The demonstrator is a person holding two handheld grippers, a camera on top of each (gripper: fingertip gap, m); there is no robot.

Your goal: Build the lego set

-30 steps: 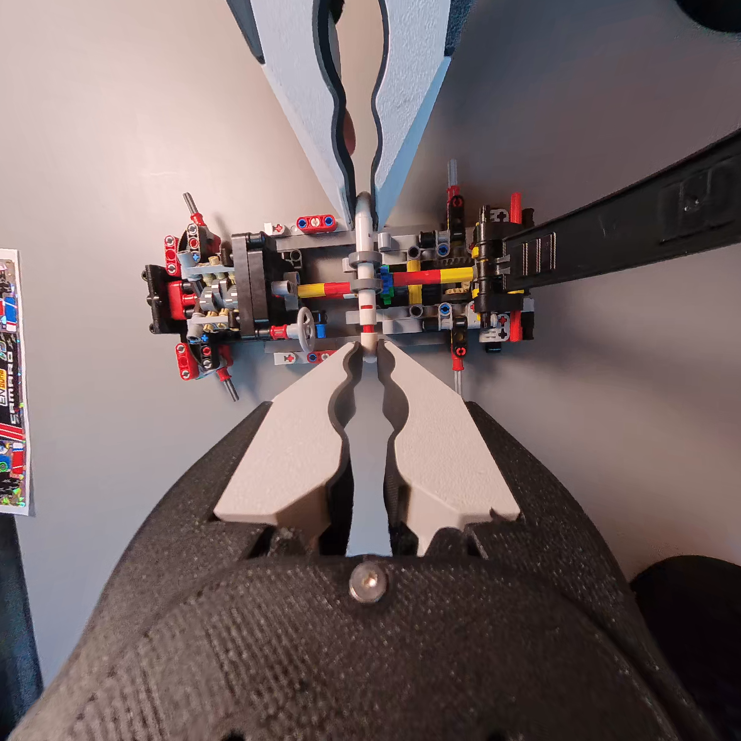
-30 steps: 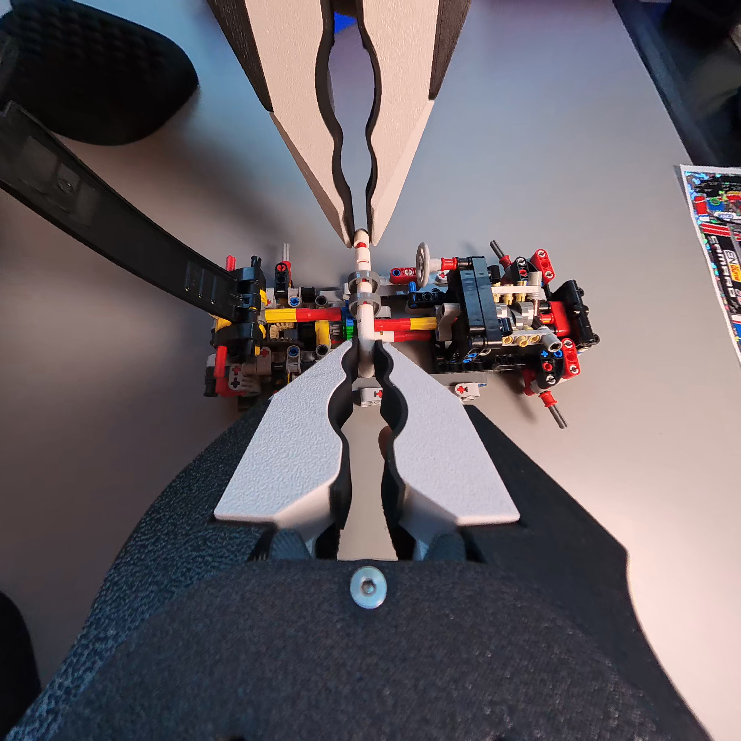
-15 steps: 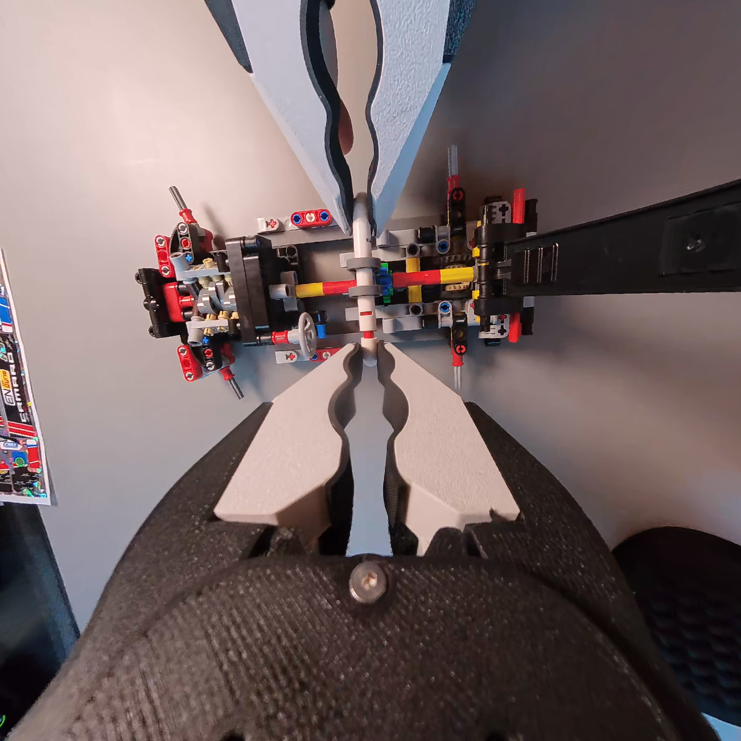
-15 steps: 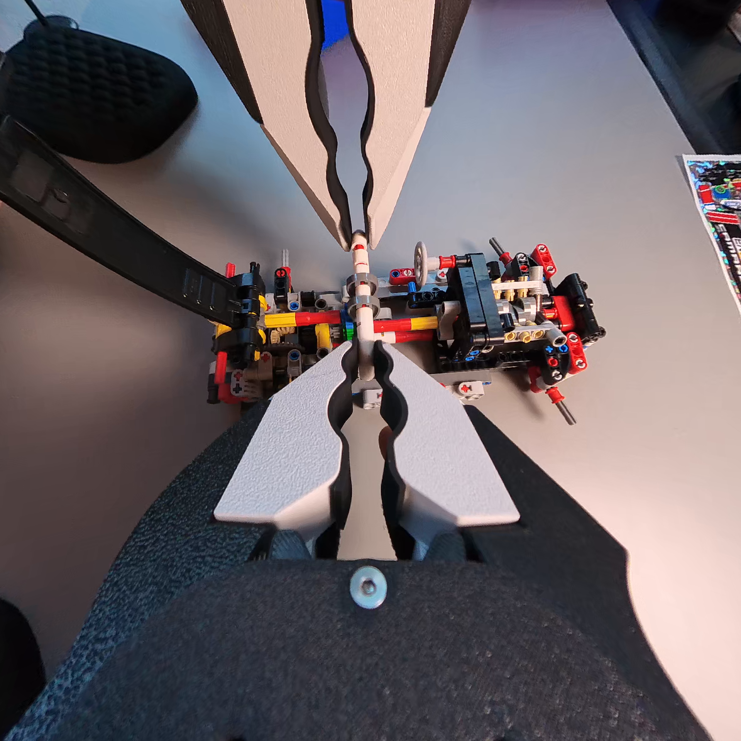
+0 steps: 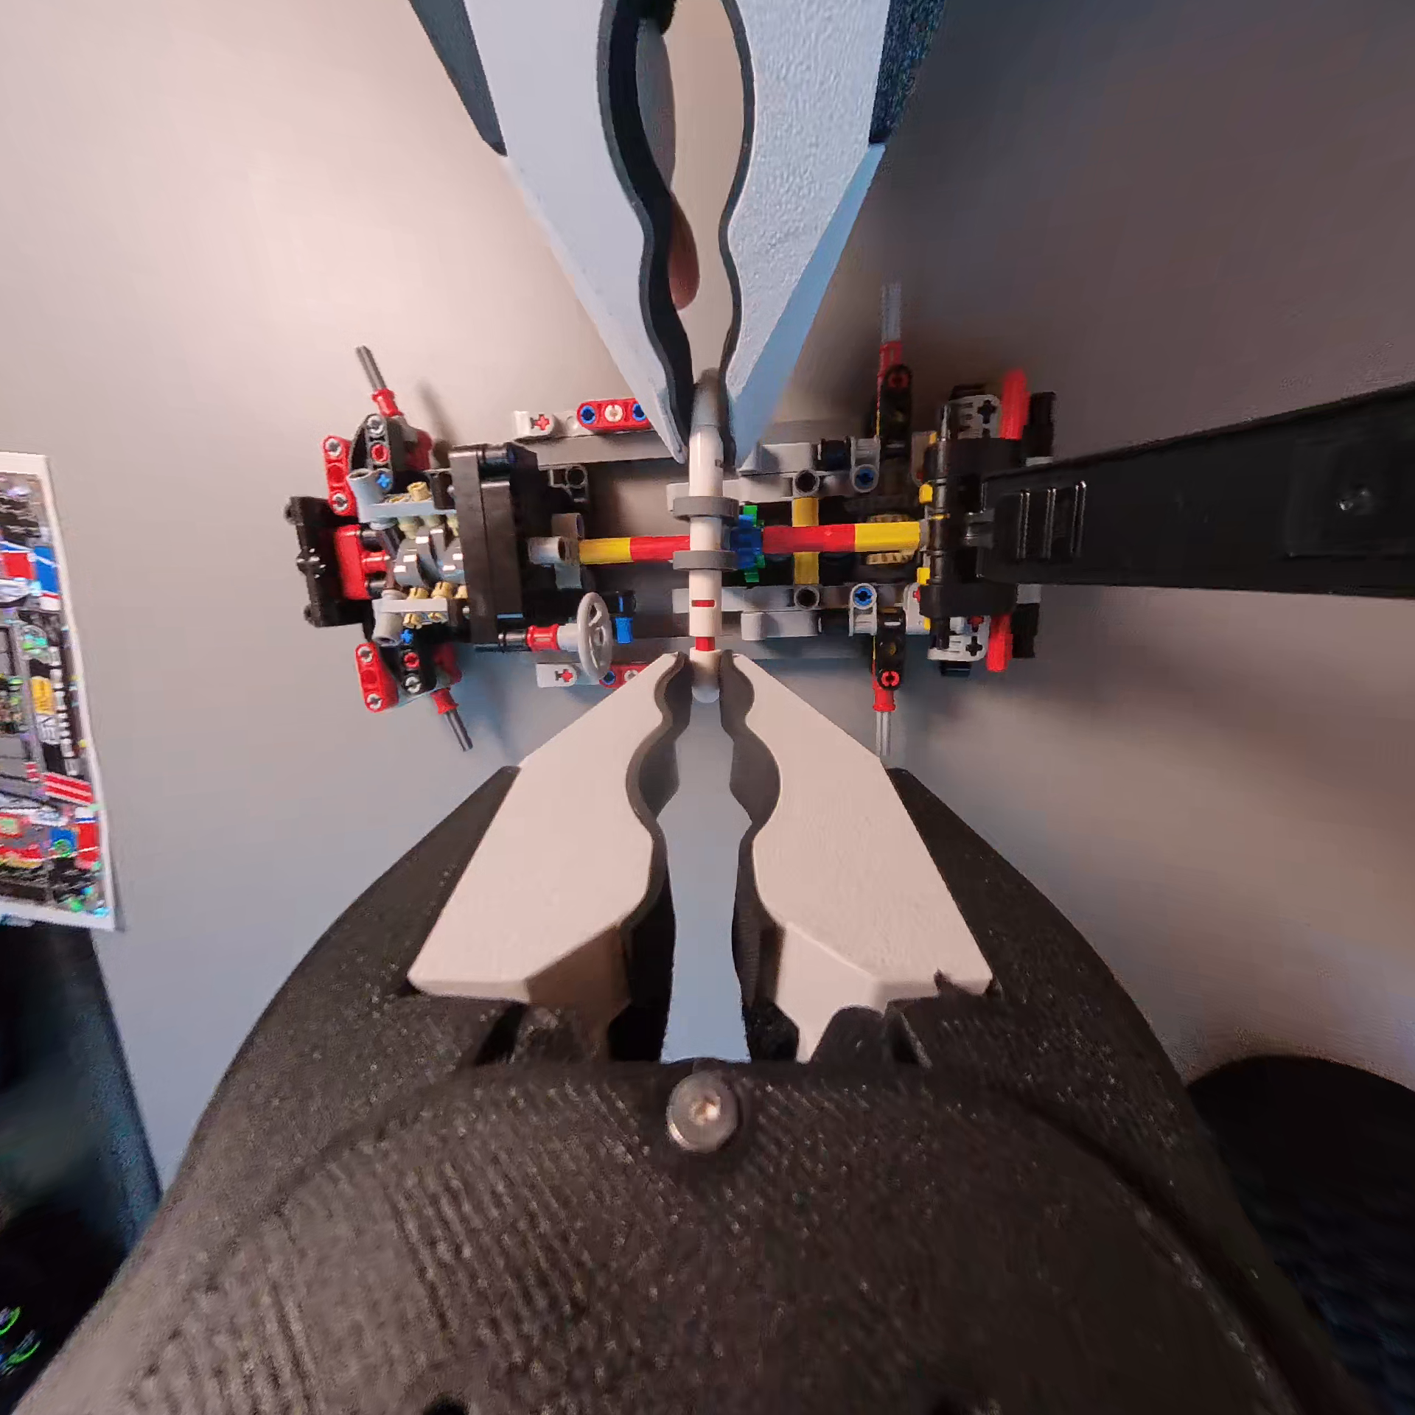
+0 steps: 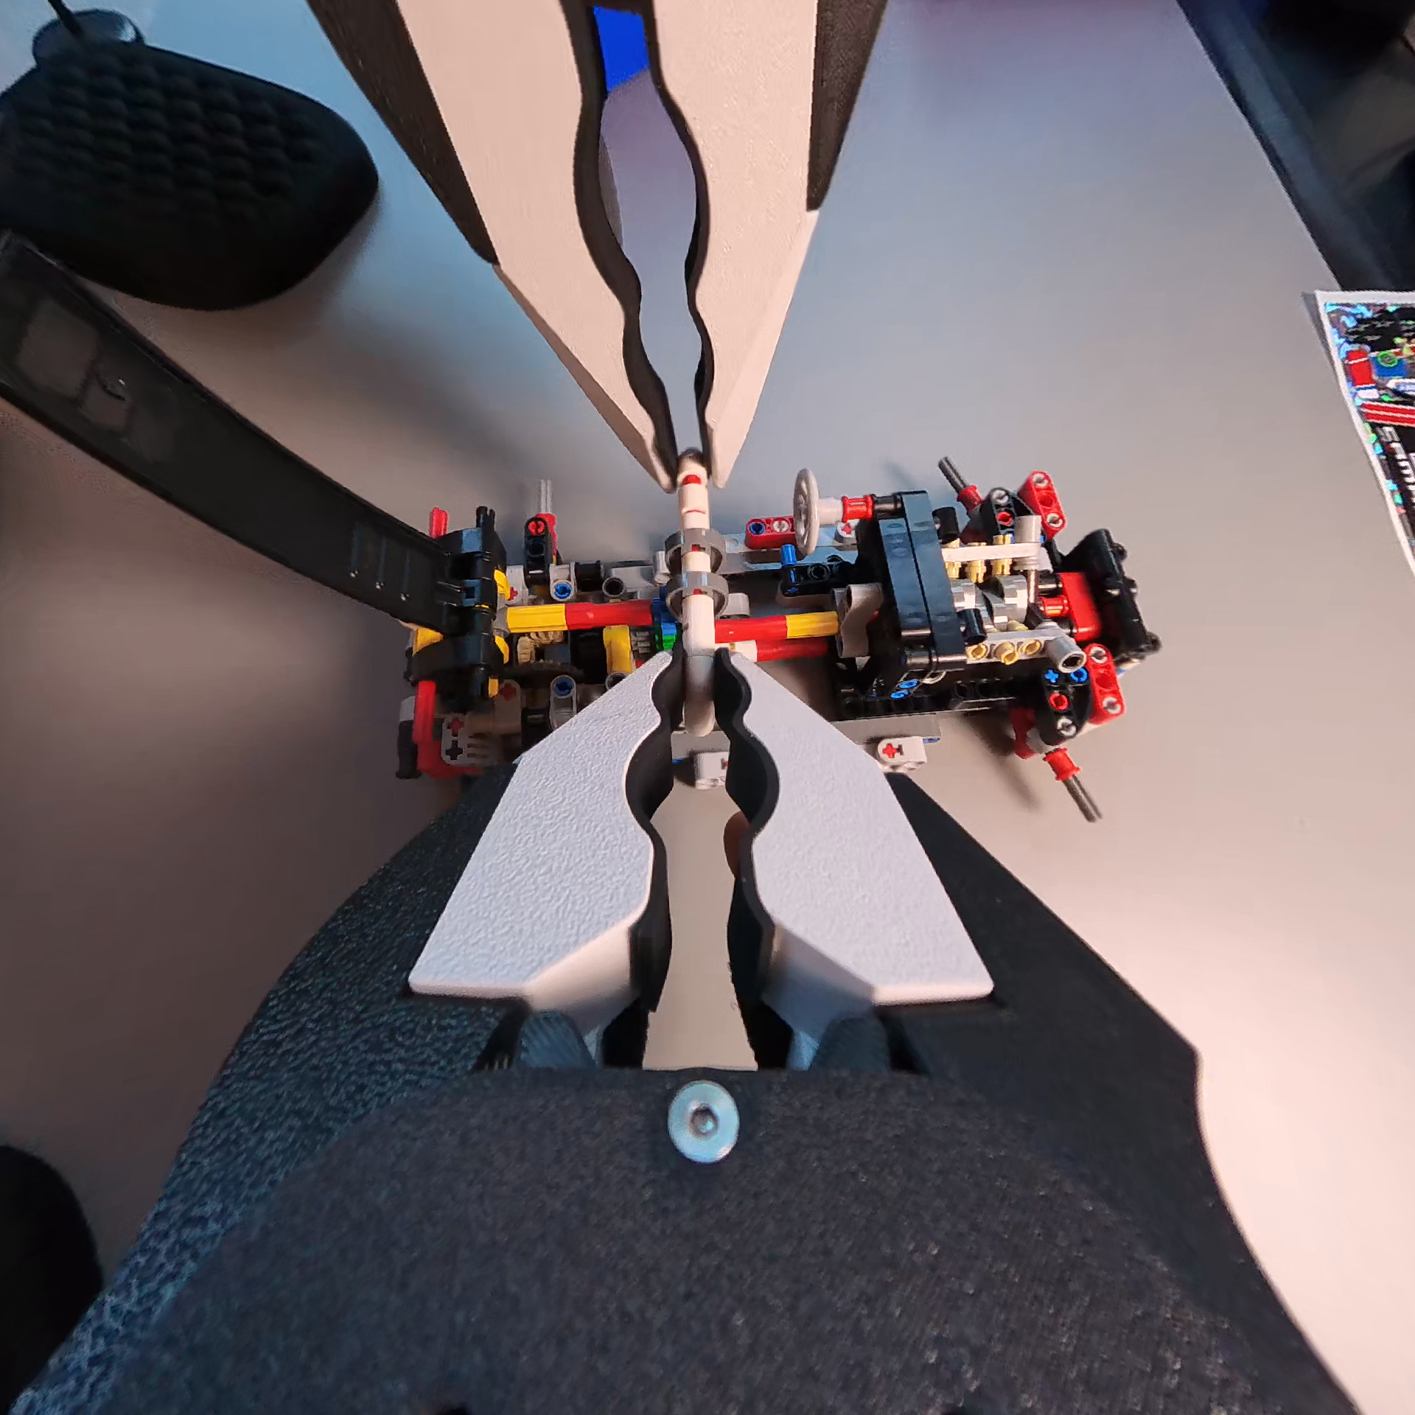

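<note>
The lego chassis (image 5: 674,551) lies long-axis nine to three on the table (image 5: 230,230), and across it, twelve to six, runs the white tube (image 5: 703,566) — left gripper (image 5: 703,678) pinching its six-o'clock end, right gripper (image 6: 698,674) its twelve-o'clock end — both seatings hidden under the fingertips.

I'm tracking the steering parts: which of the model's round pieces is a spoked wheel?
The small grey wheel on the lego chassis; it alone has spokes. The two grey rings on the white tube are plain collars.
</note>
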